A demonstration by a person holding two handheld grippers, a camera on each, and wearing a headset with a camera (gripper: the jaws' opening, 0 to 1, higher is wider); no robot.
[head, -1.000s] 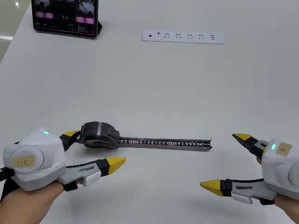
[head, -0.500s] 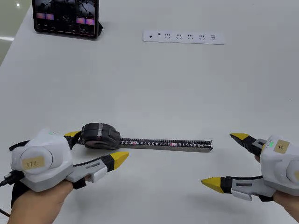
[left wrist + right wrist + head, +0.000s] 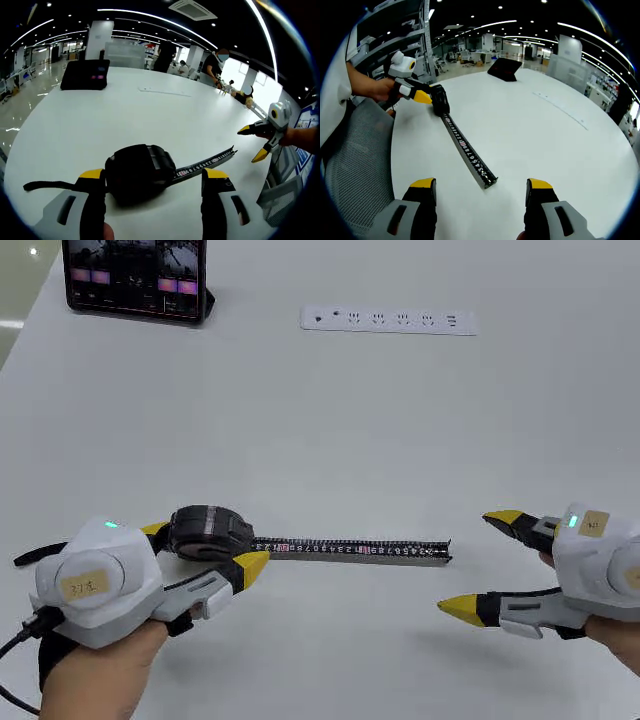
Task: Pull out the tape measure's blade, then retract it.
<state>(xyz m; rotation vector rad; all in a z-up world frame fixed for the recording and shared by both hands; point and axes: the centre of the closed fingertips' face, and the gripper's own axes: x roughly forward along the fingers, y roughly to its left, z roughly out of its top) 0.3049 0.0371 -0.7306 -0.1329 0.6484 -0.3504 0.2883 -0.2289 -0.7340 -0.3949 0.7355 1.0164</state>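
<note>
Case [image 3: 210, 532] flat on the worktop [image 3: 330, 420], front left. Blade [image 3: 350, 549] out, lying straight toward the right, hook end [image 3: 446, 552] free on the surface. Judged: pull-out done, retract step in hand, no grip made yet.

To do it well: close left gripper [image 3: 205, 546] squarely on the case sides to stop any spin. Take the hook end low and flat with right gripper [image 3: 478, 562]. Feed the blade back slowly, in line with the case mouth, no sideways bend. Risk on an early release: whip, hard snap-back, case skidding.

Left fingers [image 3: 92, 176] apart, straddling the case. One close against it, touching or not, cannot tell; clear gap at the other. No firm hold. Right fingers [image 3: 422, 186] wide apart, empty, just short of the hook end and aimed along the blade, touching nothing.

Farther back: power strip [image 3: 388, 320] flat on the worktop, tablet [image 3: 135, 275] propped up at the far left.
</note>
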